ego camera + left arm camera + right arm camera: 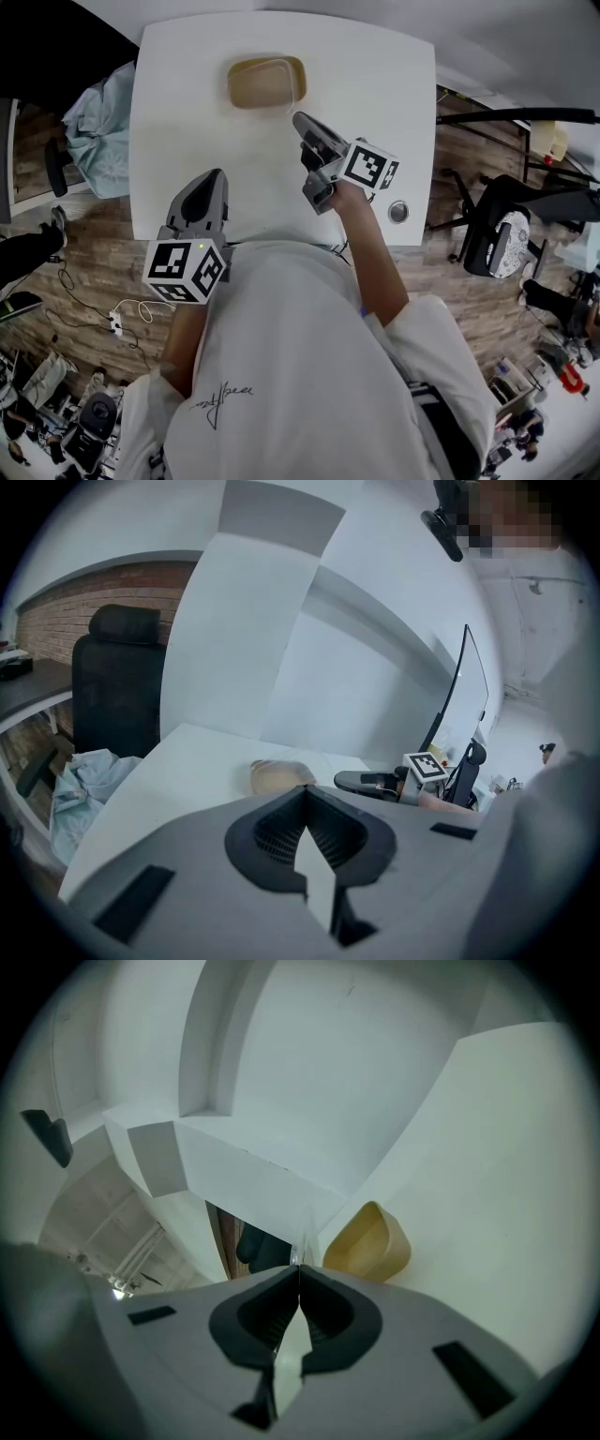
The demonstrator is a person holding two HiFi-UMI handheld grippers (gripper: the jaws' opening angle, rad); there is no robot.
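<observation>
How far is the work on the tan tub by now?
Done: nothing clearly; the tan tub sits on the white table. In hand: the right hand-held gripper, jaws shut, points near the tub's corner, where a thin clear edge shows. To do: any grasp or move; the left hand-held gripper hangs shut, empty.

- Tan oval plastic tub [258,84] under a clear lid [293,92] — far side of white square table [187,103].
- Right gripper [302,120] at the lid's near corner.
- Left gripper [214,176] well apart — near table edge.
</observation>
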